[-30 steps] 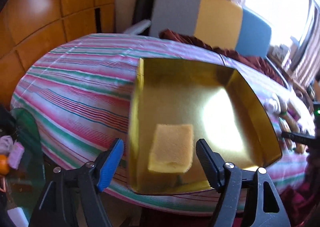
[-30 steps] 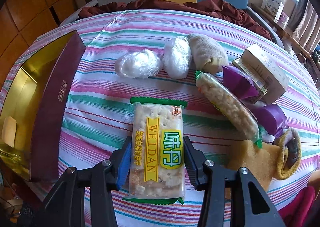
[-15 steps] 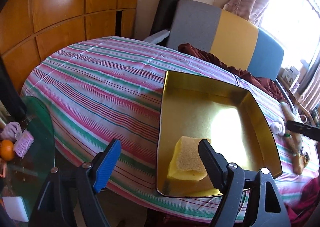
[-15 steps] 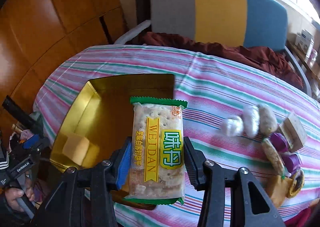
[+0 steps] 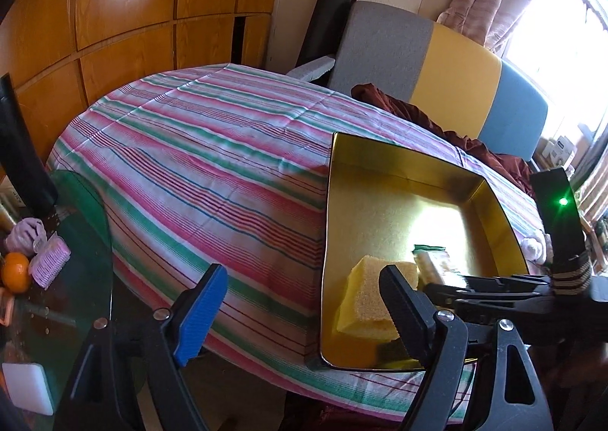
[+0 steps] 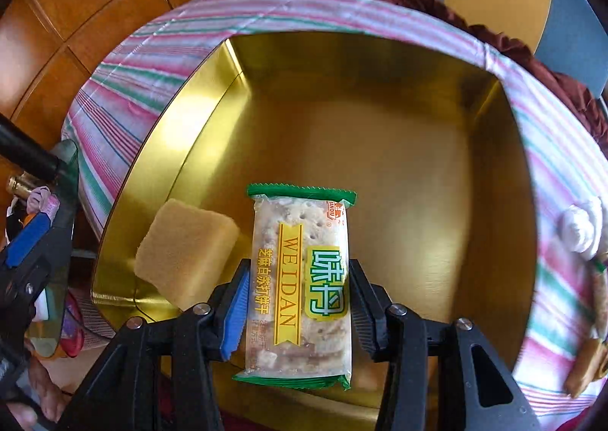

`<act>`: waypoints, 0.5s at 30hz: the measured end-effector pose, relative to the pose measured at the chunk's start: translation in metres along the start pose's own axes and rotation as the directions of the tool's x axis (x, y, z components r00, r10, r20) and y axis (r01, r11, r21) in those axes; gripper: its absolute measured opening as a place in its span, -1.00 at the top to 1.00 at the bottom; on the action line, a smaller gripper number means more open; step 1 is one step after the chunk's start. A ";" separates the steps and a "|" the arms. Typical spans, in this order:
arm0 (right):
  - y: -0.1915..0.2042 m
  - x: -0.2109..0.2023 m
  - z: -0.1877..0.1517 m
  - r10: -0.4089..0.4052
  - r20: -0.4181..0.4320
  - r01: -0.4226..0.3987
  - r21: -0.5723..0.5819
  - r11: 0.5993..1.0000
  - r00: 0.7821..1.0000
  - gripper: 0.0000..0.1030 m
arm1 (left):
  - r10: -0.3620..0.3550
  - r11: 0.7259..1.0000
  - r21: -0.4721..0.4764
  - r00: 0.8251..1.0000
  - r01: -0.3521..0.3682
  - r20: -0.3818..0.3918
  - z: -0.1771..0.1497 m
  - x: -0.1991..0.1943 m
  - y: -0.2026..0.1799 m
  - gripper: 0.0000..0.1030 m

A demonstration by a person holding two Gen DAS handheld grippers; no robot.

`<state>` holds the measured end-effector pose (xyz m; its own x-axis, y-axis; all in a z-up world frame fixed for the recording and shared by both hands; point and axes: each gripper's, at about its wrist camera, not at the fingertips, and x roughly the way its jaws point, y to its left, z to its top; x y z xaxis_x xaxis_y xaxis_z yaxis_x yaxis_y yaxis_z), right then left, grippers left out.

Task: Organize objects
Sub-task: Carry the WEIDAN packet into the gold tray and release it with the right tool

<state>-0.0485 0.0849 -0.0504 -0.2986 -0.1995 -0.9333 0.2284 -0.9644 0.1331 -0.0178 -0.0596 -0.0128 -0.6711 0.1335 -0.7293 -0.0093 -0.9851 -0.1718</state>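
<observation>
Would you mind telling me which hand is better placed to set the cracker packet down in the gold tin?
The right. The right gripper is clamped on the cracker packet directly above the gold tin, beside the yellow sponge. The left gripper, whose jaws have just been opening, holds nothing at the tin's near edge.

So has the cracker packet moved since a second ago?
Yes. The cracker packet, gripped by the right gripper, has gone from above the striped tablecloth to over the gold tray, beside the yellow sponge.

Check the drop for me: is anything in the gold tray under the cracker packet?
Nothing visible blocks it. The cracker packet, clamped in the right gripper, hangs over bare gold tray floor; the yellow sponge lies clear beside it.
</observation>
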 end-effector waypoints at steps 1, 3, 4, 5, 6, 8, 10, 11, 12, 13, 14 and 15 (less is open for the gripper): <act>0.003 0.003 0.001 0.014 -0.003 -0.014 0.005 1.000 1.000 0.05 | 0.001 1.000 0.001 1.000 -0.001 -0.001 -0.001 0.000 0.000 -0.60; 0.007 0.009 0.002 0.055 -0.013 -0.055 0.014 0.998 0.998 0.05 | 0.004 1.000 0.005 1.000 -0.004 0.001 -0.001 0.000 -0.001 -0.61; 0.009 0.011 0.001 0.078 -0.017 -0.078 0.017 0.997 0.997 0.03 | 0.006 1.000 0.006 1.000 -0.006 0.003 -0.001 0.000 -0.001 -0.66; 0.011 0.013 0.000 0.100 -0.019 -0.099 0.017 0.995 0.995 0.02 | 0.012 1.000 0.007 1.000 -0.012 0.007 -0.001 0.000 -0.001 -0.68; 0.011 0.013 -0.001 0.117 -0.019 -0.117 0.018 0.993 0.993 0.00 | 0.019 1.000 0.008 1.000 -0.019 0.011 -0.002 -0.001 0.000 -0.72; 0.010 0.013 -0.003 0.157 -0.013 -0.157 0.027 0.987 0.987 -0.06 | 0.022 1.000 0.009 1.000 -0.022 0.009 -0.002 0.001 -0.001 -0.72; 0.007 0.009 -0.005 0.178 0.006 -0.178 0.039 0.983 0.984 -0.16 | 0.026 1.000 0.014 1.000 -0.026 0.006 -0.003 0.002 -0.002 -0.72; 0.006 0.005 -0.008 0.178 0.021 -0.179 0.040 0.983 0.984 -0.18 | 0.027 0.999 0.019 1.000 -0.027 0.006 -0.002 0.002 -0.003 -0.72; 0.004 0.000 -0.010 0.176 0.039 -0.178 0.040 0.983 0.984 -0.22 | 0.028 0.999 0.027 1.000 -0.028 0.008 -0.002 0.001 -0.005 -0.72; 0.002 -0.005 -0.013 0.174 0.060 -0.176 0.037 0.984 0.983 -0.28 | 0.029 0.999 0.035 1.000 -0.029 0.012 -0.003 0.000 -0.006 -0.72; -0.001 -0.011 -0.015 0.171 0.085 -0.174 0.034 0.984 0.982 -0.33 | 0.030 0.998 0.046 0.999 -0.031 0.017 -0.003 -0.002 -0.009 -0.72; -0.006 -0.018 -0.018 0.163 0.112 -0.168 0.031 0.985 0.980 -0.47 | 0.032 0.998 0.057 0.999 -0.033 0.022 -0.002 -0.004 -0.012 -0.72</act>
<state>-0.0279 0.0971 -0.0399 -0.3591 -0.3724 -0.8558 0.2461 -0.9223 0.2981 -0.0134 -0.0485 -0.0098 -0.6873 0.0999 -0.7195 -0.0297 -0.9935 -0.1095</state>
